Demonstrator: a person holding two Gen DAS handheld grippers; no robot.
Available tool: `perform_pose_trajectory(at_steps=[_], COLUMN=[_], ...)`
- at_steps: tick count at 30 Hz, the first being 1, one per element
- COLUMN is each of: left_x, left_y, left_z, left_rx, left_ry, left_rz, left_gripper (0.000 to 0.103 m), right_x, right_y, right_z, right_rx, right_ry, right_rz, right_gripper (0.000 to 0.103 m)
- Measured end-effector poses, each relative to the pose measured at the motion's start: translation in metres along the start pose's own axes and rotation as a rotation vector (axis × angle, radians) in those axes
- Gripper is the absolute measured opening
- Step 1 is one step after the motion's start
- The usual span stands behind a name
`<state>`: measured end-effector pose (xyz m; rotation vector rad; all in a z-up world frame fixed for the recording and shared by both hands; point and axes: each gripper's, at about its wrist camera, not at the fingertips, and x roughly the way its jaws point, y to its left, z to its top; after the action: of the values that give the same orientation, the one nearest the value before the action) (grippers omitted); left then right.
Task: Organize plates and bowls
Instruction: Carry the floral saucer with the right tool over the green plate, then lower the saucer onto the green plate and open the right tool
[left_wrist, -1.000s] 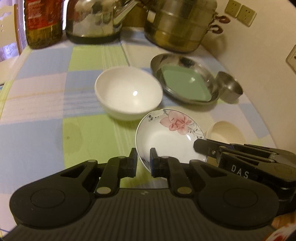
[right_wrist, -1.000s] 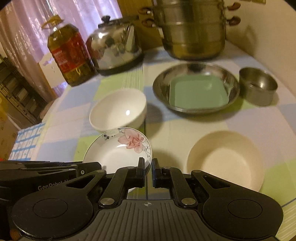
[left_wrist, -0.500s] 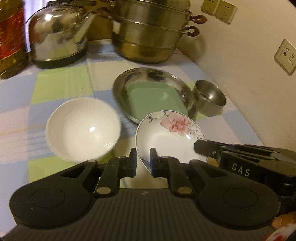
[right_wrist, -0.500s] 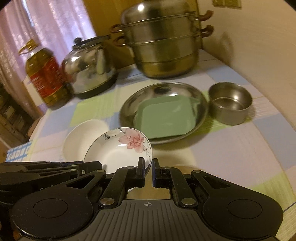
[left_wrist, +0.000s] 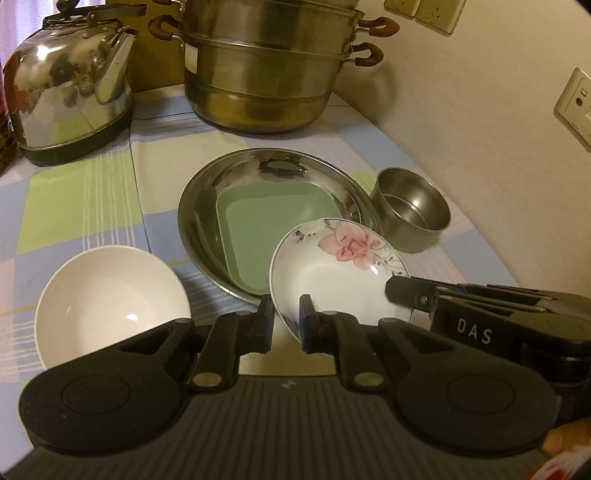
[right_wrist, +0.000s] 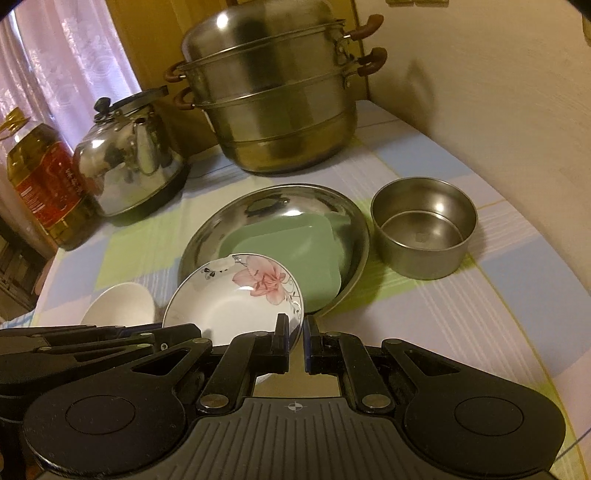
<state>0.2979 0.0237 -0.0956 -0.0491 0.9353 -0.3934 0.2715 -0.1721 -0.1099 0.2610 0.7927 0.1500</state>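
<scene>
A white plate with a pink flower (left_wrist: 332, 269) is held in the air by both grippers. My left gripper (left_wrist: 286, 321) is shut on its near-left rim. My right gripper (right_wrist: 295, 332) is shut on its right rim; the plate shows in the right wrist view (right_wrist: 229, 295). The plate hangs just in front of a steel dish (left_wrist: 207, 206) that holds a green square plate (left_wrist: 273, 229). A white bowl (left_wrist: 107, 302) sits on the table to the left. A small steel bowl (left_wrist: 410, 208) stands right of the dish.
A steel steamer pot (left_wrist: 269, 70) and a kettle (left_wrist: 70, 96) stand at the back. An oil bottle (right_wrist: 40, 184) is at the far left. The wall (left_wrist: 480, 147) runs close along the right side of the checked tablecloth (left_wrist: 92, 192).
Both grippers carried the flower plate forward and to the right, away from the white bowl and toward the steel dish. A cream bowl seen earlier is out of view.
</scene>
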Motion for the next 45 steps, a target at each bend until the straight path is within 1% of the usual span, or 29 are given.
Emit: perform_pose_trajectory(at_steps=[8, 18, 27, 33, 36, 40, 41, 43, 45], left_x=[0.022, 0.063, 0.093, 0.102, 0.104, 0.094, 0.09, 0.079, 0.066], left_y=[0.001, 0.011, 0.018, 0.017, 0.014, 0.011, 0.01, 0.009, 0.007], left_z=[0.013, 0.035, 0.042, 0.044, 0.044, 0.046, 0.046, 0.048, 0.049], left_rx=[-0.011, -0.047, -0.058, -0.062, -0.053, -0.033, -0.031, -0.031, -0.035], left_ry=[0.016, 0.036, 0.071, 0.084, 0.085, 0.054, 0.045, 0.027, 0.005], left_rz=[0.016, 0.055, 0.082, 0.09, 0.107, 0.125, 0.122, 0.112, 0.099], left_gripper=[0.012, 0.012, 0.012, 0.012, 0.012, 0.013, 0.013, 0.013, 0.013], right_x=[0.022, 0.067, 0.1, 0.107, 0.105, 0.093, 0.089, 0.077, 0.063], right_y=[-0.008, -0.02, -0.027, -0.031, -0.032, -0.033, -0.034, -0.037, -0.04], right_z=[0.012, 0.036, 0.043, 0.044, 0.043, 0.046, 0.047, 0.048, 0.049], right_rx=[-0.001, -0.004, -0.004, 0.016, 0.027, 0.027, 0.031, 0.04, 0.051], right_ry=[0.013, 0.044, 0.075, 0.079, 0.056, 0.028, 0.021, 0.006, -0.015], right_rz=[0.001, 0.013, 0.013, 0.01, 0.014, 0.019, 0.029, 0.045, 0.057], right_gripper=[0.007, 0.007, 0.007, 0.007, 0.007, 0.008, 0.009, 0.016, 0.033])
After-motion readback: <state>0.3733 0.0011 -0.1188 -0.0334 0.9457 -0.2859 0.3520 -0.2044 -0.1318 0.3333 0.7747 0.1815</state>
